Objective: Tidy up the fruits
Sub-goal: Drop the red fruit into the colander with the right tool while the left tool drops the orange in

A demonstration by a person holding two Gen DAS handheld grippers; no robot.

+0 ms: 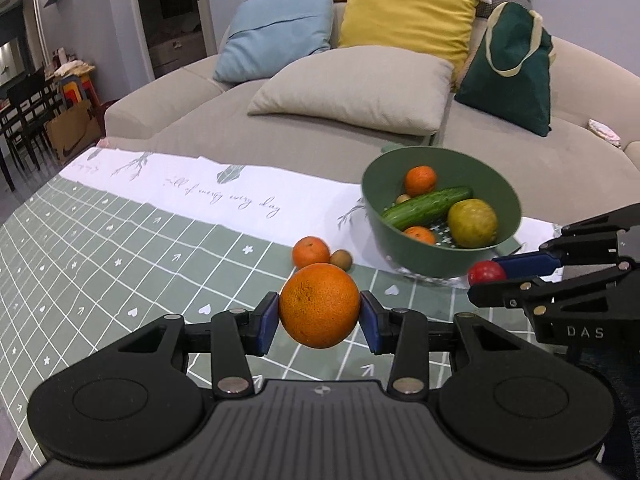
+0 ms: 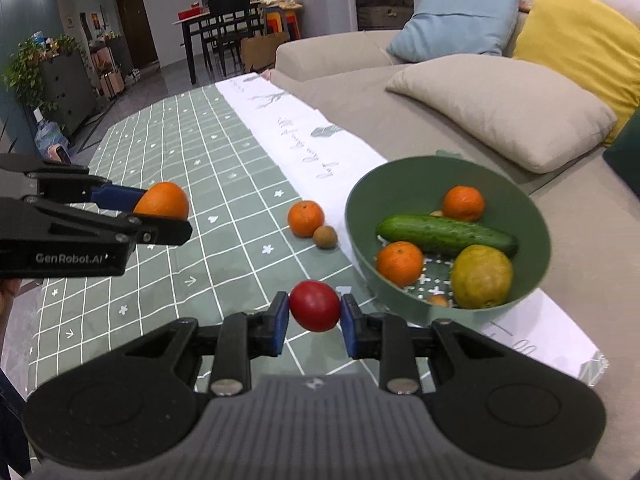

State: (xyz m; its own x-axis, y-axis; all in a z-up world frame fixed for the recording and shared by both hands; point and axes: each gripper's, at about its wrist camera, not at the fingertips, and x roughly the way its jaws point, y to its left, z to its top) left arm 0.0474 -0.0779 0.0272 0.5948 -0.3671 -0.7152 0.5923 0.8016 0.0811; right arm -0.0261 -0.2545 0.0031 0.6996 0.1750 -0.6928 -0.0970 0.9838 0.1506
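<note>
My left gripper (image 1: 319, 320) is shut on a large orange (image 1: 319, 305) and holds it above the green grid tablecloth (image 1: 120, 248); the orange also shows in the right wrist view (image 2: 163, 201). My right gripper (image 2: 315, 322) is shut on a red tomato (image 2: 315, 305), which also shows at the right of the left wrist view (image 1: 486, 273), just in front of the green colander bowl (image 2: 532, 216). The bowl (image 1: 376, 200) holds two tangerines, a cucumber (image 2: 446, 235), a yellow-green citrus (image 2: 482, 277) and small brown fruits. A tangerine (image 2: 305, 218) and a kiwi (image 2: 325, 237) lie on the cloth left of the bowl.
A white printed runner (image 2: 320, 152) lies along the table's far edge under the bowl. Behind it is a beige sofa (image 1: 168, 92) with blue, yellow, beige and white cushions and a dark green tote bag (image 1: 510, 64). A dining table and chairs (image 2: 224, 28) stand further back.
</note>
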